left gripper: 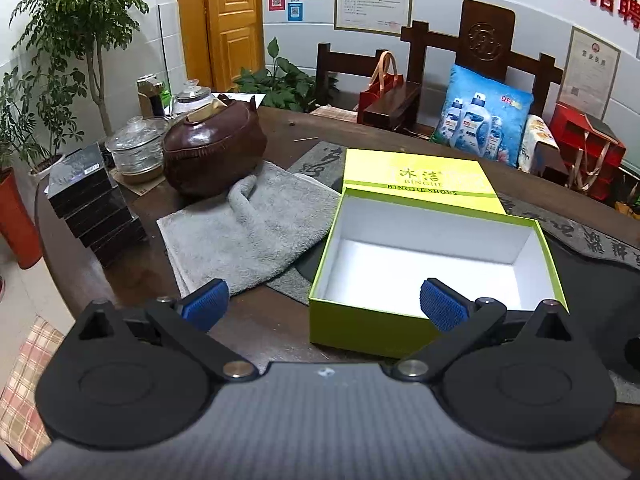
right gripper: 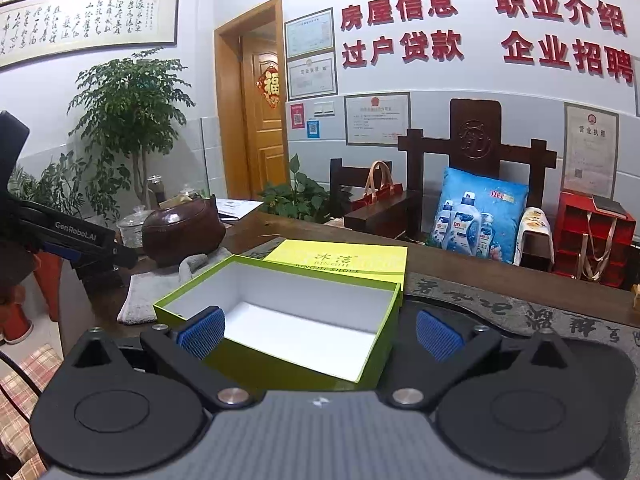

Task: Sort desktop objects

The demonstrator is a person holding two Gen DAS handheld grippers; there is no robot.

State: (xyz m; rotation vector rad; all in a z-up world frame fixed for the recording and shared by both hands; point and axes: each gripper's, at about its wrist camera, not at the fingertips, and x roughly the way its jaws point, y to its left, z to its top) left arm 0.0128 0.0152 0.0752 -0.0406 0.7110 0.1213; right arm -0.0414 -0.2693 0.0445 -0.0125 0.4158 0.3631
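Note:
An open lime-green shoe box point(left gripper: 436, 256) with a white, empty inside sits on the dark wooden table; its lid point(left gripper: 416, 178) lies flat behind it. A grey towel point(left gripper: 248, 224) lies crumpled to its left. My left gripper point(left gripper: 324, 306) is open and empty, hovering over the box's near left corner. In the right wrist view the same box point(right gripper: 288, 320) is straight ahead and my right gripper point(right gripper: 320, 334) is open and empty above its near edge. The left gripper's body point(right gripper: 68, 240) shows at the far left.
A brown round pot point(left gripper: 214, 148), glass lidded jars point(left gripper: 138, 148) and a stack of black boxes point(left gripper: 94, 204) stand at the table's left. A dark calligraphy mat point(left gripper: 592, 236) lies under and right of the box. A wooden chair point(left gripper: 486, 52) with a blue cushion stands behind.

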